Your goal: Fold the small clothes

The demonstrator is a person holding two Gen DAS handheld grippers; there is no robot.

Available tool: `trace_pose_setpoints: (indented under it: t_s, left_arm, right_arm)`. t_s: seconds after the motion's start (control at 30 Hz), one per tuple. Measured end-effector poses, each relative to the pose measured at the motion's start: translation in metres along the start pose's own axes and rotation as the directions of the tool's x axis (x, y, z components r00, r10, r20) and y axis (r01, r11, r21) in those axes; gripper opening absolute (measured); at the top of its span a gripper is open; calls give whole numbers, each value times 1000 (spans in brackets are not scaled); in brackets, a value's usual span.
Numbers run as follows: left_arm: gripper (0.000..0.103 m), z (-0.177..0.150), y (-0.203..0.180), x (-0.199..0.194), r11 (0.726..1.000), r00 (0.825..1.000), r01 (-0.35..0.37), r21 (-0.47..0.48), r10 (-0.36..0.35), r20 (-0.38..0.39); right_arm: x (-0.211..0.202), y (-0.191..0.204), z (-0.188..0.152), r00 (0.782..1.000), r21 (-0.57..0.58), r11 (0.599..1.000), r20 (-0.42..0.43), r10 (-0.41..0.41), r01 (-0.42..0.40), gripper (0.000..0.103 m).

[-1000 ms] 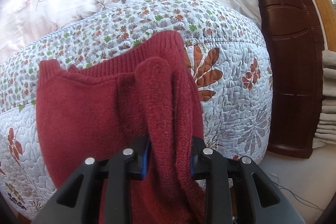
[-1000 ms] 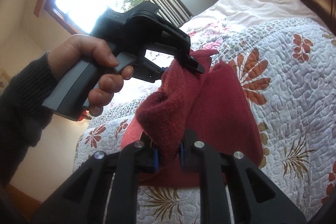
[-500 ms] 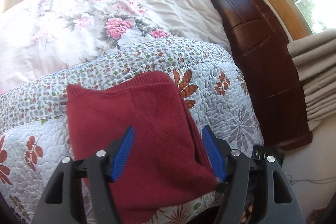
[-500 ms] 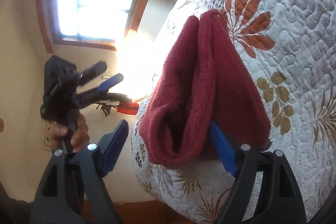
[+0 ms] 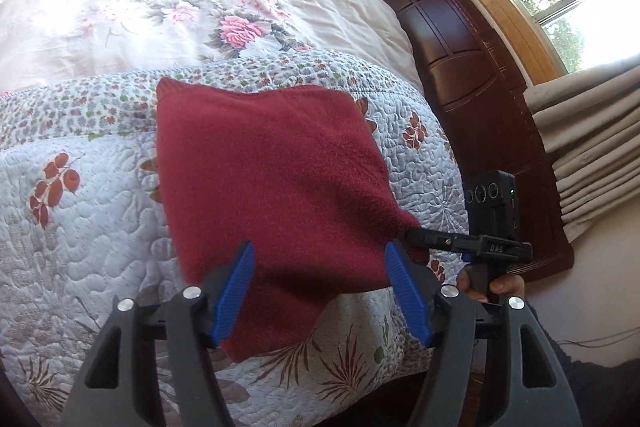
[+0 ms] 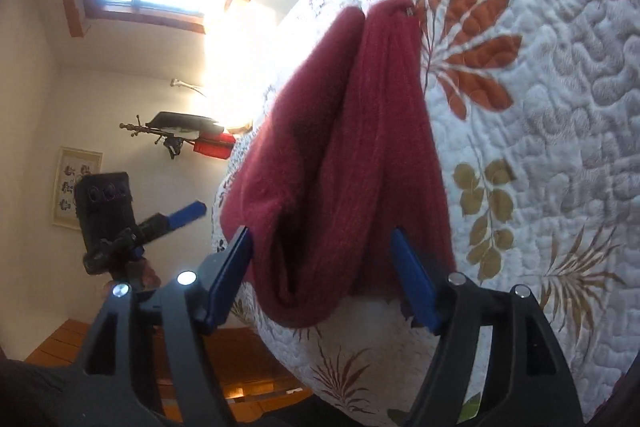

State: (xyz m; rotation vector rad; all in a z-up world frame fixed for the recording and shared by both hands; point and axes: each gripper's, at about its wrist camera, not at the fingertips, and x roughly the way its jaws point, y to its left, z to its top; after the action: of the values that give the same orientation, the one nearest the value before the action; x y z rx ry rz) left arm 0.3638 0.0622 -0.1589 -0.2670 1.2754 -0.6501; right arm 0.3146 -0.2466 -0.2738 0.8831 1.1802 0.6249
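Red knit garment (image 5: 272, 187) lay folded on the quilted bedspread (image 5: 80, 195) near the bed's edge, one corner hanging over it. Left gripper (image 5: 320, 291) was spread wide, blue pads either side of the garment's near edge, gripping nothing. Right gripper (image 6: 324, 275) was likewise spread wide around the garment's folded end, jaws clear of the fabric.

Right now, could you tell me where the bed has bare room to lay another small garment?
Bare quilt lies left of the red sweater, and the pink floral duvet behind it is free. It is crowded at the near right corner, by the right gripper.
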Motion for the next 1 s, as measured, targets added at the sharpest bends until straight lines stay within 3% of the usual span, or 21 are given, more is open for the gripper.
trace_pose_setpoints:
  t_s: [0.1, 0.2, 0.3, 0.33, 0.37, 0.4, 0.47, 0.57, 0.67, 0.73, 0.8, 0.87, 0.97, 1.0]
  left_arm:
    - [67, -9, 2, 11, 1000, 1000, 7, -11, -7, -24]
    - [67, -18, -2, 20, 1000, 999, -8, 12, 9, -49]
    - [67, -26, -7, 20, 1000, 999, 3, 29, -2, -51]
    - [67, -27, -7, 18, 1000, 999, 11, 28, -9, -51]
    - [67, -29, -7, 16, 999, 999, 18, 28, -16, -50]
    - [67, -30, -6, 12, 999, 999, 24, 30, -22, -47]
    - [67, -32, -5, 4, 999, 998, 45, 22, -45, -36]
    - [67, -35, -2, -3, 996, 995, 94, 5, -93, -27]
    - [67, -39, 3, 1, 992, 992, 122, -23, -123, -35]
    - [67, -37, 3, 2, 991, 991, 130, -24, -131, -38]
    - [67, -33, -1, -1, 988, 988, 154, -13, -154, -28]
    - [67, -26, -8, -5, 985, 985, 173, 10, -173, -9]
    - [67, -15, -8, -7, 981, 981, 195, 13, -195, 19]
    - [67, -12, -6, -6, 979, 979, 204, 3, -204, 23]
  right_arm:
    - [-6, 5, 34, 998, 26, 999, 62, 25, -27, 72]
    - [21, 13, 72, 997, 34, 997, 33, 64, -65, 72]
    - [57, 7, 101, 1000, 93, 996, -15, 8, -6, 69]
    - [68, 3, 107, 999, 113, 994, -38, 7, -3, 63]
    - [73, 1, 112, 999, 128, 992, -49, 14, -8, 31]
    - [72, 1, 113, 999, 122, 993, -48, 8, -2, 10]
    - [54, 8, 118, 1000, 71, 998, 21, 0, -1, 8]
    - [42, -18, 130, 994, 97, 994, 89, -60, 52, 8]
    - [65, -58, 130, 994, 170, 981, 31, -104, 97, 10]
    - [57, -56, 120, 996, 133, 989, 56, -69, 61, 18]
    - [41, -39, 110, 996, 102, 994, 87, -35, 26, 50]
    - [21, -25, 91, 991, 42, 997, 116, -62, 58, 51]
    - [11, -13, 47, 998, -10, 999, 60, -33, 34, 53]
    - [11, -10, 31, 999, -26, 999, 34, -41, 42, 61]
